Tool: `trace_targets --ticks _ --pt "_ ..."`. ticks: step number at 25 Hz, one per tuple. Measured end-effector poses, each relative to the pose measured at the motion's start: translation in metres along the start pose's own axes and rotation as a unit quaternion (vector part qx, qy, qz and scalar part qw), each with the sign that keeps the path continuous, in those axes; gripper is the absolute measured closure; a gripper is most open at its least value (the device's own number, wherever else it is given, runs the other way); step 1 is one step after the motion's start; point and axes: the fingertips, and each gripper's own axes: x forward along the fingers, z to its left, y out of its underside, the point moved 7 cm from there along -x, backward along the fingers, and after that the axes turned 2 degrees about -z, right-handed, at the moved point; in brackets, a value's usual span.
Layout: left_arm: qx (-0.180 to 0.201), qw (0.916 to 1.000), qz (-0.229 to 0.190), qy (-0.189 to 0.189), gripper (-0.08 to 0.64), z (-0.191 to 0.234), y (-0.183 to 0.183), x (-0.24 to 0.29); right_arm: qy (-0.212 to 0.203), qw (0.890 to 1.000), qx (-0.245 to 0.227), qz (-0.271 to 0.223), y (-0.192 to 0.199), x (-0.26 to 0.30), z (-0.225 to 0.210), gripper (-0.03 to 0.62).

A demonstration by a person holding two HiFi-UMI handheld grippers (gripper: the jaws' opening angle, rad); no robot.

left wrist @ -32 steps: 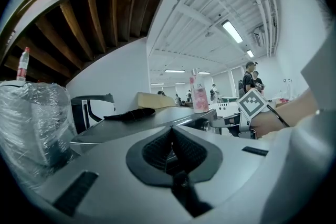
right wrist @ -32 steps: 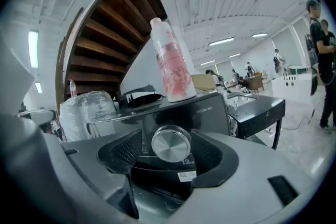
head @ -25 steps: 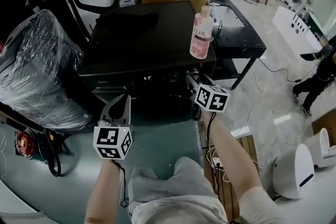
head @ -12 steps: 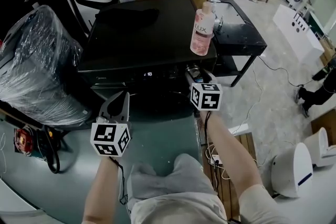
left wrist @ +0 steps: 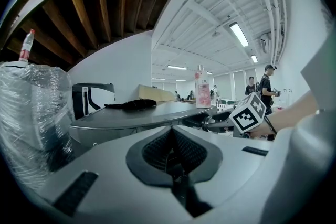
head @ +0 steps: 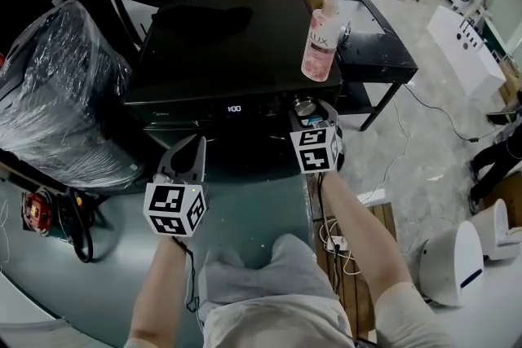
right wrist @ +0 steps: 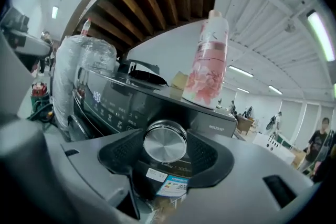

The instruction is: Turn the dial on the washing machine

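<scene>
At the front panel the right tongs (head: 308, 113) are gripping the dial (right wrist: 165, 141), having just been closing onto it, pads pressing both its sides. The dial is sitting at the right end of the washing machine (head: 220, 53), below the pink bottle (head: 320, 45). The left tongs (head: 192, 147) are hanging clenched on nothing, well left of it. Risk: the dial is looking like a smooth, round, shallow brushed-metal disc, so the ribbed rubber pads could be slipping around it under a light grip, or overshooting the setting. The tall plastic bottle is standing near the glossy dark lid's edge, probably toppling if knocked
</scene>
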Motion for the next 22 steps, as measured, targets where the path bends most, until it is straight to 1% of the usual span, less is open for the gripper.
trace_targets --ticks 4,7,9,11,14,18,20,22 --pt "-0.003 0.9998 -0.004 0.02 0.54 -0.005 -0.005 -0.004 0.008 0.998 -0.06 0.007 -0.001 0.0 0.005 0.311" --pt "-0.014 0.9997 0.004 0.02 0.54 -0.004 -0.005 -0.008 0.017 0.993 -0.114 0.017 -0.001 0.001 0.009 0.311" --pt "-0.029 0.9994 0.009 0.017 0.54 -0.002 -0.005 -0.01 0.017 0.99 -0.139 0.026 -0.002 0.001 0.011 0.311" --pt "-0.031 0.9992 0.016 0.018 0.54 -0.001 -0.008 -0.011 0.016 0.987 -0.156 0.031 -0.006 -0.001 0.013 0.318" --pt "-0.023 0.9992 0.026 0.02 0.54 0.0 -0.017 -0.015 0.014 0.986 -0.165 0.027 -0.022 -0.012 0.016 0.316" --pt "-0.02 0.999 0.035 0.017 0.54 0.005 -0.038 -0.023 -0.007 0.991 -0.134 0.012 -0.052 -0.035 0.019 0.316" --pt "-0.022 0.9989 0.038 0.018 0.54 0.007 -0.05 -0.03 -0.018 0.991 -0.129 0.007 -0.068 -0.049 0.02 0.318" --pt "-0.027 0.9988 0.035 0.02 0.54 0.008 -0.065 -0.036 -0.03 0.992 -0.126 0.001 -0.085 -0.063 0.02 0.335"
